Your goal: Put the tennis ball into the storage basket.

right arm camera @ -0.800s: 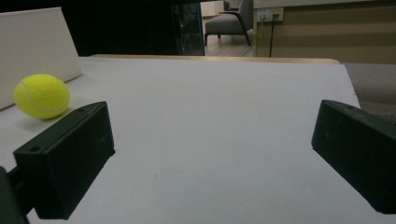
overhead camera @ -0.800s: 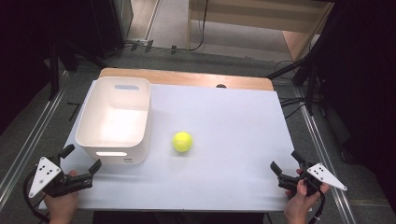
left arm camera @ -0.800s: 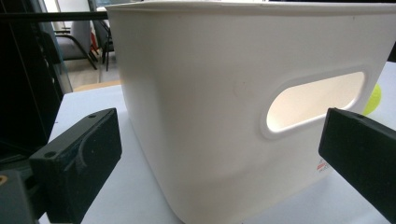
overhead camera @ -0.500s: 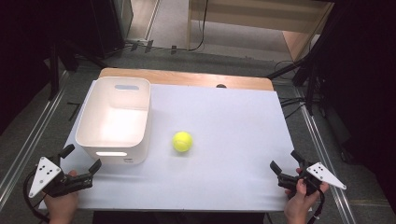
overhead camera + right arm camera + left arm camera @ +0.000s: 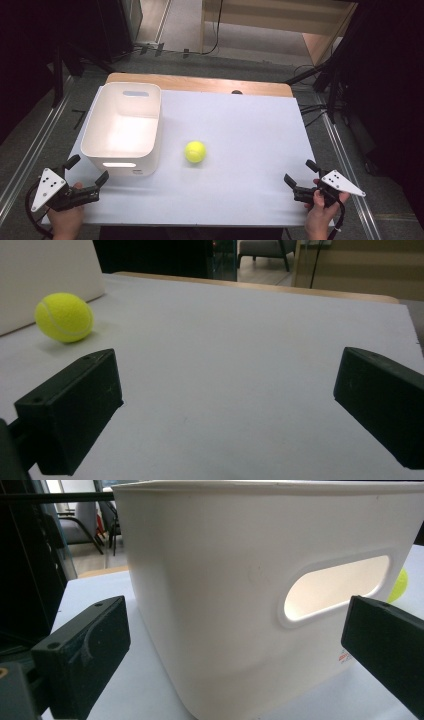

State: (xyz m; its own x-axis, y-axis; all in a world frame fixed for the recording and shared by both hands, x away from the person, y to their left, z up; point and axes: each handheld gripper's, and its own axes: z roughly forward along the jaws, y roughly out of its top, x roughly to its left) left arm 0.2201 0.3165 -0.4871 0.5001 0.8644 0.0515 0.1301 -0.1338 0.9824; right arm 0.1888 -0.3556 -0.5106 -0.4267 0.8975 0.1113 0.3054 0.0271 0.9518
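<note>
change: nothing has moved since the earlier high views; ball, bin and both your hands sit as they did.
meaning: by my read, you haven't started yet; the reach for the ball is still ahead.
tennis ball (image 5: pixel 195 151): one, yellow, mid-table, just right of the bin, not touching it.
white bin (image 5: pixel 122 127): one, left side of the table, empty as far as the high view shows.
left gripper (image 5: pixel 86 173): near left corner, jaws spread wide, nothing between them; faces the bin's near wall.
right gripper (image 5: pixel 299 176): near right edge, jaws spread wide, holding nothing; ball lies well apart, far-left of it.
table (image 5: pixel 240 130): one, white-topped.
</note>
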